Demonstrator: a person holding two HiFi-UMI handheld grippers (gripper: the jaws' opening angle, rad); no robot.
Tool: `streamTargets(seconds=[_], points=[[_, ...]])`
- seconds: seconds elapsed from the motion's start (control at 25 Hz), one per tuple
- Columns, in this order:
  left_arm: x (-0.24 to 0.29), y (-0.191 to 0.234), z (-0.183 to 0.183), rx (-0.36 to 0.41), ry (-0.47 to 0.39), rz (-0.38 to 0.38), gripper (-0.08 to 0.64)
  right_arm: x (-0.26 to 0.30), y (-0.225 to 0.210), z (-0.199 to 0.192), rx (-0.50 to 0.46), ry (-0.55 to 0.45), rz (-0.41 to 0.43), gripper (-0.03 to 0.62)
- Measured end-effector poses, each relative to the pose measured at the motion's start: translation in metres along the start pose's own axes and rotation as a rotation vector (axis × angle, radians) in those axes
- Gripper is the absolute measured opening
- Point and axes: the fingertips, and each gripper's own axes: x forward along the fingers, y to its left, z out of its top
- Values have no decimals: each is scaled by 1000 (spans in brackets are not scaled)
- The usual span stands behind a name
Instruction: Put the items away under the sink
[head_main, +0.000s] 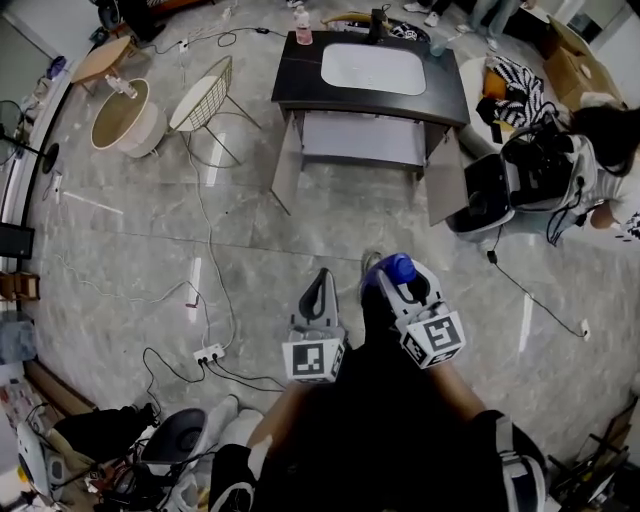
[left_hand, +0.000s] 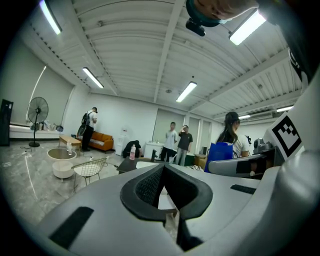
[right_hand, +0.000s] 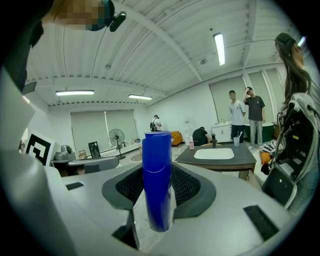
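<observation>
1. The right gripper (right_hand: 158, 175) has its fingers closed narrow on a blue bottle (right_hand: 157, 165); the bottle stands roughly upright between the pads, gripped low on its body with the cap well above the fingertips; that low hold likely steadies it for carrying.
2. The left gripper (left_hand: 163, 167) has its fingers drawn together with nothing between them; it hangs just beside the right one, probably spare for now.
3. The sink cabinet (head_main: 372, 100) lies well ahead of both sets of fingertips, its doors (head_main: 288, 165) standing open; the space beneath looks ready for the bottle, so I judge the carry is under way and the placing not yet done.
</observation>
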Motion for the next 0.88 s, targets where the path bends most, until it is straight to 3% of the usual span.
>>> streamTargets(seconds=[0.24,0.44,0.68,0.88], points=[[69,17,13,-24,-19,57,15,56,-50,22,-24,-10,55,153],[143,16,30,-31,-44,62,15,111,-107,43,-69,-8,100,152],[226,18,34,-26,-3,121,15,173,-175,58,-76,19,145,153],[281,34,52,-63,-39,187,15,224,-210,62,-83,39,180,152]])
